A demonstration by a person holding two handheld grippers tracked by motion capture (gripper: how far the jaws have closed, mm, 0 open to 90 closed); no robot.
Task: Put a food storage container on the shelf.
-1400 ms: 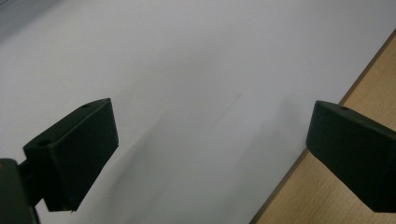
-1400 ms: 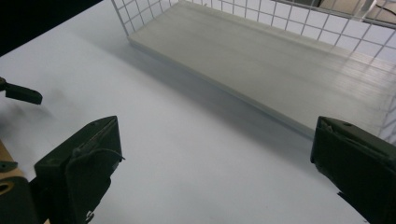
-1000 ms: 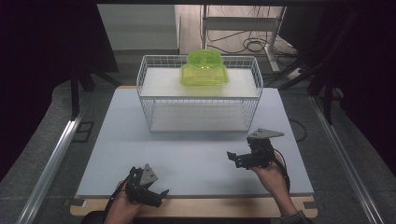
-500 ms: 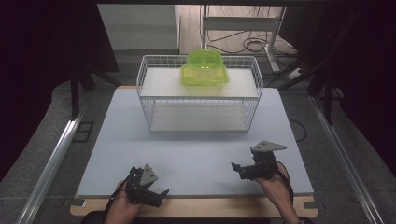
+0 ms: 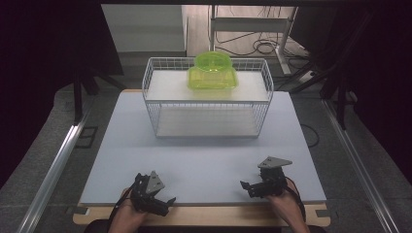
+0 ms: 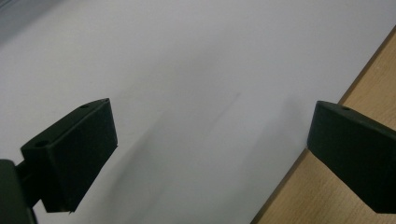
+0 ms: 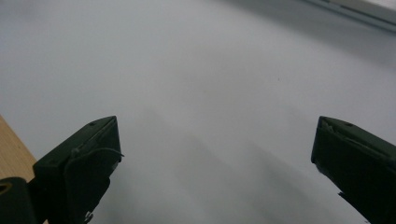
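The green plastic container (image 5: 212, 72) sits on the top shelf of the white wire basket rack (image 5: 150, 92), at the far middle of the tabletop (image 5: 204, 155), with its round part towards the back and its squarer part towards the person. It is well apart from both claws, which lie at the near edge.

The right claw (image 5: 248, 187) rests low over the pale mat, its jaws spread wide with nothing between them; the right gripper view looks along them at bare surface. The left claw (image 5: 163, 203) sits at the near left, just where the mat meets the wooden rim (image 6: 369, 93), also wide open and empty.

If the container is to be fetched, the reach will probably need to go up and over the front wire of the rack rather than through it. A claw should come in level, straddle one wall of the container, and close gently, since thin plastic may flex or slip.
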